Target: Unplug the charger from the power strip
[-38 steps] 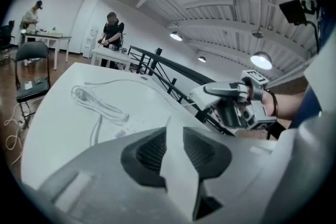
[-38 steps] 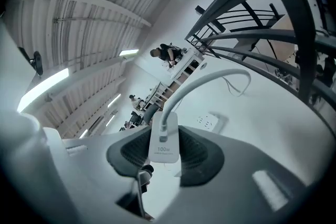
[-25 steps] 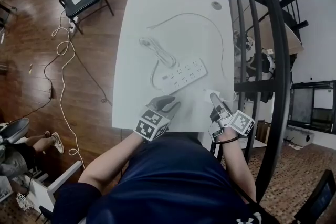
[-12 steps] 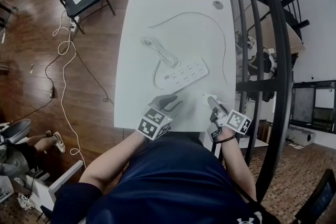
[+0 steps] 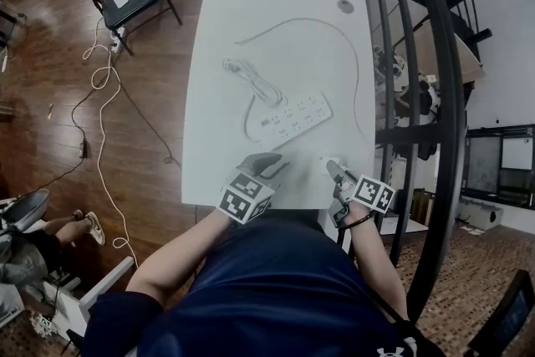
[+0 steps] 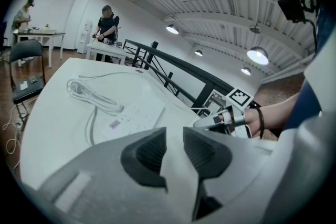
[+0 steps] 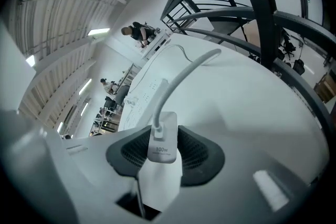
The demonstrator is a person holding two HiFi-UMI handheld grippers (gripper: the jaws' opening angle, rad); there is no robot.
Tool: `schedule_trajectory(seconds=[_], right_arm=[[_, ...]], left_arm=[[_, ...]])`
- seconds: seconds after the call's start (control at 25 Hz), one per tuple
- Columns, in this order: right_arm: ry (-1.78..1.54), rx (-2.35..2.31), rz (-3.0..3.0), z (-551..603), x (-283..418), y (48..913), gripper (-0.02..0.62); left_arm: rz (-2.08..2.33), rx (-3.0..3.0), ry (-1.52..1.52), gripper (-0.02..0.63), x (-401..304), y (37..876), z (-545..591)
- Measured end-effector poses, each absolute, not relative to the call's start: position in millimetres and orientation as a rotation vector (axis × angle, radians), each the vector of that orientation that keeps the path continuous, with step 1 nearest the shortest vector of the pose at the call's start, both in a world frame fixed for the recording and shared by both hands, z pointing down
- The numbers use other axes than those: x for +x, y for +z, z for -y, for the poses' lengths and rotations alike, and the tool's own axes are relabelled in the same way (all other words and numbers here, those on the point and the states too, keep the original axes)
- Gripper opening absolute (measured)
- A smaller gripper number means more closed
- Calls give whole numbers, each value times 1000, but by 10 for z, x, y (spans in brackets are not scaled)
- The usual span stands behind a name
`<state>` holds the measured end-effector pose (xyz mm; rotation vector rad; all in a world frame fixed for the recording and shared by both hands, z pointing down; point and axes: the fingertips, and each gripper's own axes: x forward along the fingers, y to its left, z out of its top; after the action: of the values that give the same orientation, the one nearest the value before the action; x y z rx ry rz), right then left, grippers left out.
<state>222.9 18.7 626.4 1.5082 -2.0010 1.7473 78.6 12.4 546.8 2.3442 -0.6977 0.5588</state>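
White charger (image 7: pixel 161 150) is already out of the power strip (image 5: pixel 292 121). My right claw (image 5: pixel 337 173) has it clamped between both pads, squeezing its flat sides, which I'd guess is the surest way to keep a slick little block from twisting. It sits over the near right corner of the counter (image 5: pixel 217 54), well clear of the sockets. Its cable (image 5: pixel 354 71) comes out of the far end and swings in a big arc round the right side and across the far part of the counter, so there's plenty of slack and nothing tugging back.

My left claw (image 6: pixel 173 147) hangs at the near edge, just short of the strip and not touching it. Its jaws are apart with nothing between them. My guess is it's parked there in case the strip needs holding down. The strip lies diagonally mid-counter, with its own cord (image 5: pixel 251 79) bundled up on the far left.

Versus a second ago, the right claw and charger have sunk lower and slid nearer to me, toward that corner. The left claw hasn't budged, and the strip and cords are right where they were. To me the unplugging part looks done, and this looks like setting the charger down.
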Motion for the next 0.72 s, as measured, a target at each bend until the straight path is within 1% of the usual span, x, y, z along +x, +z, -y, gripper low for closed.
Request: schedule_trajectory(seconds=[0.2,0.24,0.32,0.48,0.6,0.72], right_arm=[[1673,1477,1975,-220,2191,6283,152],[1650,1475,1968,-218,2192,6279,161],[1597,1467,1949,-223,2196,6276,217],[1524,1473,1906,-251,2245,6282,264],[1509,1486,1880,-277,2294,6301,287],[1519,1510,1850,-307,2348,6326,287]], left_arm=[[687,2344,584,102,792,5498,-144],[685,2345,585,102,795,5499,-146],[681,2348,586,103,804,5495,-147],[678,2346,586,102,813,5502,-142],[673,2346,587,101,820,5509,-142],[666,2347,592,101,835,5518,-141]])
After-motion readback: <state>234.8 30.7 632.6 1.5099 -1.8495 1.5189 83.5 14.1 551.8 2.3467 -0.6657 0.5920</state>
